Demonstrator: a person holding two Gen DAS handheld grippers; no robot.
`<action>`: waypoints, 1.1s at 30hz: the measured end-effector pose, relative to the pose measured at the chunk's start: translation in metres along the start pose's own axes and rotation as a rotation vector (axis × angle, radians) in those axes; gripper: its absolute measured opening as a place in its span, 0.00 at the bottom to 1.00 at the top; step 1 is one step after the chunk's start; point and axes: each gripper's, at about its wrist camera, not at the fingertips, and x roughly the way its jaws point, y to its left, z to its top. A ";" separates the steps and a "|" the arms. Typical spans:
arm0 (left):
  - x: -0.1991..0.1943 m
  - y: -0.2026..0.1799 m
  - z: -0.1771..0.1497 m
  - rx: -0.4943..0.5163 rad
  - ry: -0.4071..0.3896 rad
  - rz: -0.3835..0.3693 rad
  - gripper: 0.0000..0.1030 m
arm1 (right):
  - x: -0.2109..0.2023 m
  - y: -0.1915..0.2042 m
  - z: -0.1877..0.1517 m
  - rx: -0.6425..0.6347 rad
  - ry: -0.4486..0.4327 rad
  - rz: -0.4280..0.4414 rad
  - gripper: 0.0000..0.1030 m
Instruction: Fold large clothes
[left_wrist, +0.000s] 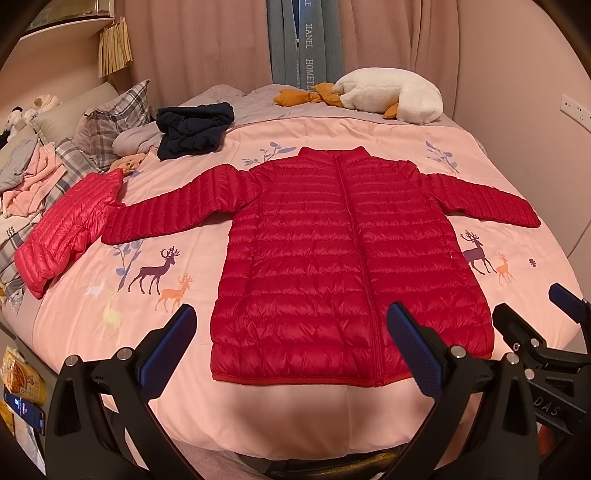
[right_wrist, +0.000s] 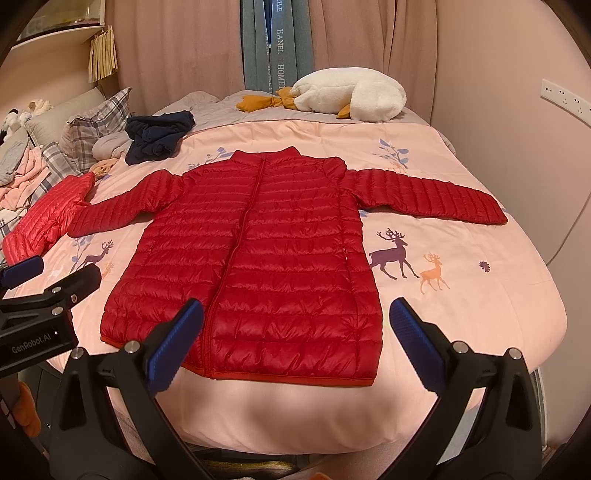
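Note:
A red quilted down jacket (left_wrist: 332, 258) lies flat and zipped on the pink bed cover (left_wrist: 295, 413), collar away from me, both sleeves spread out sideways; it also shows in the right wrist view (right_wrist: 258, 251). My left gripper (left_wrist: 291, 347) is open and empty, held above the jacket's hem at the bed's near edge. My right gripper (right_wrist: 295, 339) is open and empty, above the hem's right part. The right gripper also shows at the right edge of the left wrist view (left_wrist: 532, 325). The left gripper shows at the left edge of the right wrist view (right_wrist: 48, 284).
A second pinkish-red quilted jacket (left_wrist: 70, 229) lies folded at the left by the sleeve cuff. A dark navy garment (left_wrist: 192, 129) is bunched at the back left. A white plush goose (left_wrist: 391, 96) lies at the head. Plaid pillows (left_wrist: 110, 122) and loose clothes (left_wrist: 26, 181) are piled left.

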 end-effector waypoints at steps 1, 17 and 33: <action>0.000 0.000 0.000 0.001 0.000 0.002 0.99 | 0.000 0.000 0.000 0.001 0.001 0.000 0.98; 0.002 0.000 -0.002 0.000 0.003 0.001 0.99 | 0.000 0.003 -0.001 -0.001 0.003 0.003 0.98; 0.039 0.037 0.005 -0.168 0.052 -0.241 0.99 | 0.019 -0.009 0.007 0.158 -0.050 0.442 0.98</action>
